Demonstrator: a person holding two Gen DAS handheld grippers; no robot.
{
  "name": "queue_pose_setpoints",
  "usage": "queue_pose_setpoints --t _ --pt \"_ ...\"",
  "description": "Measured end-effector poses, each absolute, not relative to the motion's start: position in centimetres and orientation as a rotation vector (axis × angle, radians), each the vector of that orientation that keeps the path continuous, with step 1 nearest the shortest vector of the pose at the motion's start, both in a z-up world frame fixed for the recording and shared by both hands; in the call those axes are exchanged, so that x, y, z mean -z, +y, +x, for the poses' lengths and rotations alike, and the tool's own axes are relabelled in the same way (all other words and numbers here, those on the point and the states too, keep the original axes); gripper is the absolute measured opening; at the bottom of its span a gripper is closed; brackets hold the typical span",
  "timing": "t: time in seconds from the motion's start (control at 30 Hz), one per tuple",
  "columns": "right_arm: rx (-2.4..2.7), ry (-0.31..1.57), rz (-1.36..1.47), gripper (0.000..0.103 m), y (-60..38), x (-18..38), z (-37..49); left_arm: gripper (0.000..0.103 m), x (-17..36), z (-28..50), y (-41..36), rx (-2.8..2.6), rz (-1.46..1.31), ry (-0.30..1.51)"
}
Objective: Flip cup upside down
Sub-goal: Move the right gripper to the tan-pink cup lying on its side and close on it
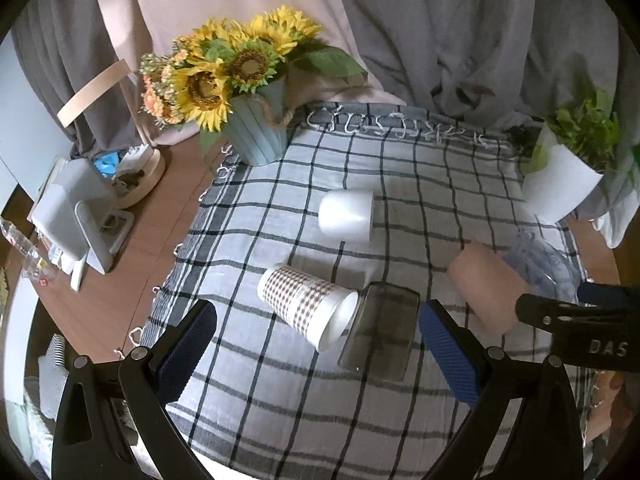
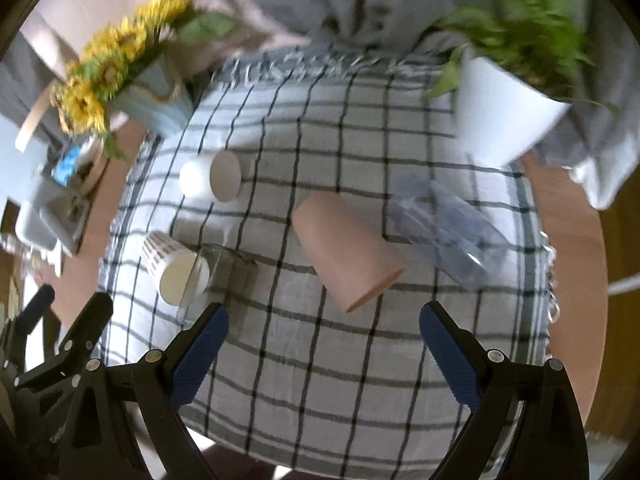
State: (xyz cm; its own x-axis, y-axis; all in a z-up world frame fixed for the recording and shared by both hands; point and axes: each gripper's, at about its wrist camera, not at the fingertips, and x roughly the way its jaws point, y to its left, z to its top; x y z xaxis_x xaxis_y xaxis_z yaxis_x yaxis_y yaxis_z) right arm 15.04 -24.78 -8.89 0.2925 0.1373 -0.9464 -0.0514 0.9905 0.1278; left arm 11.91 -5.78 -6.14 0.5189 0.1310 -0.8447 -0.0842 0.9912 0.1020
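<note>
Left wrist view. I see a checked cloth (image 1: 304, 400) spread over a wooden table (image 1: 132, 272). Five cups lie on their sides on the cloth. A white cup (image 1: 346, 214) lies near the middle. Nearer to me, a patterned cup (image 1: 306, 306) lies with its open mouth toward the right, touching or just beside a clear glass (image 1: 380, 332). A pink cup (image 1: 490, 286) lies to the right, partly hidden by the right gripper (image 1: 576, 320), which enters from the right edge. A clear blue cup (image 1: 544, 260) lies just behind the pink cup. A sunflower pot (image 1: 256, 136) stands at the cloth's far left corner and a white plant pot (image 1: 560, 180) at the far right. The left gripper (image 1: 318, 344) hangs above the cloth with its jaws wide apart, holding nothing. The patterned cup and the glass lie ahead, between the fingers' lines.

Right wrist view. The picture is blurred at the far side. The pink cup (image 2: 348, 252) lies on its side just ahead, open mouth toward me and to the right. The clear blue cup (image 2: 448, 232) lies beside it on the right. The glass (image 2: 224, 276) and patterned cup (image 2: 174, 266) lie to the left, the white cup (image 2: 210, 178) beyond them. The right gripper (image 2: 324, 340) stands wide apart, empty, touching nothing. The left gripper (image 2: 40, 320) shows at the left edge.
</note>
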Motion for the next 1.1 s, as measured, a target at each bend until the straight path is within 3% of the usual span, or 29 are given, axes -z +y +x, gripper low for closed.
queue_pose_setpoints --t 0.4,1.0,1.1 --pt "-0.195 1.502 -0.118 0.096 -23.3 14.1 22.4 0.103 9.4 15.8 -6.8 -0.214 0.104 1.096" --pt "-0.191 1.556 -0.224 0.092 -22.5 18.2 25.5 0.103 10.6 17.2 -8.0 -0.231 0.152 1.113" --pt "-0.179 1.549 -0.249 0.087 -22.4 18.6 25.9 0.103 10.7 17.2 -8.1 -0.230 0.155 1.113"
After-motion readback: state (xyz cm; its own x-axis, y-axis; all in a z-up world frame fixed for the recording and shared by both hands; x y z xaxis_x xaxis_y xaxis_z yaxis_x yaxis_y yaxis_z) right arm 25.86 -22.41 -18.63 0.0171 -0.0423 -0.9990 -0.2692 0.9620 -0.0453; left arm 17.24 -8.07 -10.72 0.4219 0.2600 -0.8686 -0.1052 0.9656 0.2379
